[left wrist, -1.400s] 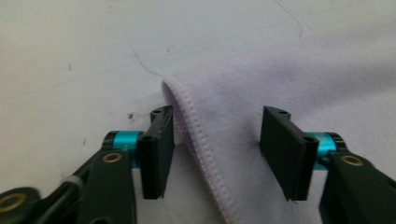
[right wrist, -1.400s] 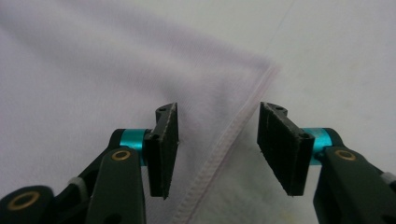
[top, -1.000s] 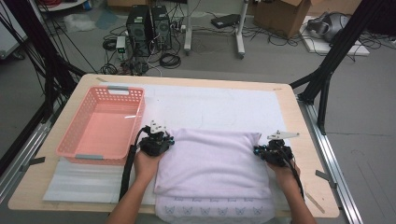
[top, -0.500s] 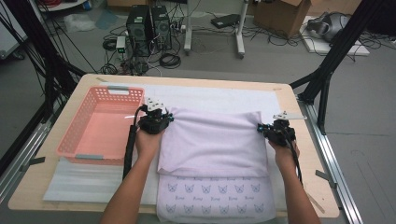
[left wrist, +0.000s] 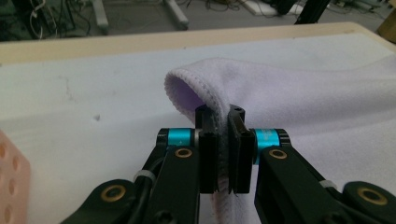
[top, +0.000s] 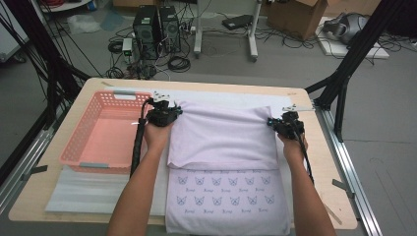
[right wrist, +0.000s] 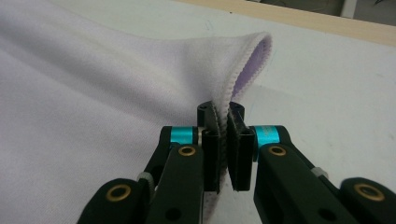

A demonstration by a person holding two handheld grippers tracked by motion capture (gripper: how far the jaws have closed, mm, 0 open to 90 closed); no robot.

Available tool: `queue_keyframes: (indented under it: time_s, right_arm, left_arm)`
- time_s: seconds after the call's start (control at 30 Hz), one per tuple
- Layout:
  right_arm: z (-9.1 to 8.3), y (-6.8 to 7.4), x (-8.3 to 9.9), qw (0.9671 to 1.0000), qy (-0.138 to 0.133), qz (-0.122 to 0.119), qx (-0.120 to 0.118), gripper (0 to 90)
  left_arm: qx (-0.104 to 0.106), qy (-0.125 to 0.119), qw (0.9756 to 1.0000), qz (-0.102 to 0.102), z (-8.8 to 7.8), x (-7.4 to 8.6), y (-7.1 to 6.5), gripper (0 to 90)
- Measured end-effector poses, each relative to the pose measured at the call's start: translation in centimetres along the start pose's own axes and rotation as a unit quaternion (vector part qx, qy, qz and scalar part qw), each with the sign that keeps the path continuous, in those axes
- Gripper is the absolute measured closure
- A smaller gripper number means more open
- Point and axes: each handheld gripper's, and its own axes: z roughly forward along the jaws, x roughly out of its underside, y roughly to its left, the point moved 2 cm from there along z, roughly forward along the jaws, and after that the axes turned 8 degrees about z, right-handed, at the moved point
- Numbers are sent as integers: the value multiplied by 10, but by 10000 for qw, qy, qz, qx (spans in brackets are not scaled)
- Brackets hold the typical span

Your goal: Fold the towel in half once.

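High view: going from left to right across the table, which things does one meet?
Pink basket → left gripper, shut on the towel's corner → lilac towel → right gripper, shut on the opposite corner.

The towel (top: 221,142) is pale lilac, soft and fleecy, with a stitched hem running along its edge. It lies near the middle of the table, towards the right side, folded over itself: the upper layer is plain lilac and spreads across the far half, while the lower layer shows below it at the near edge, printed with rows of small dark butterfly figures. The two far corners of the upper layer are lifted off the surface, each pinched along its hem, so that the cloth (left wrist: 299,88) curls open there and shows a deeper purple inside (right wrist: 254,65). The fold line runs straight across, parallel to the near edge.
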Motion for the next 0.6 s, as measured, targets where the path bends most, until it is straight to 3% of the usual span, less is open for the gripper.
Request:
queue_keyframes:
  time_s: [0.07, 0.17, 0.27, 0.43, 0.53, 0.6]
  right_arm:
    - [2, 3, -2, 10000, -31, -57, 33, 858]
    - [3, 4, -1, 10000, 9, 3, 39, 804]
    - [-1, 3, -1, 9998, -47, 174, 14, 708]
    - [-15, 8, -4, 9998, -151, 99, -93, 689]
    - [-21, 11, -2, 9999, -74, 24, -137, 678]
    - [-25, 14, 0, 9998, -47, -26, -172, 671]
  left_arm:
    - [57, 123, 9999, 53, 1, 3, -1, 838]
    - [123, -66, 9998, 152, -5, -2, -5, 775]
    - [211, -173, 9996, -31, -11, -6, -4, 573]
    - [469, -101, 9988, 65, -26, -8, -9, 523]
    - [663, -372, 9970, 119, -39, -5, -20, 514]
    - [754, -342, 9963, 230, -44, 0, -27, 509]
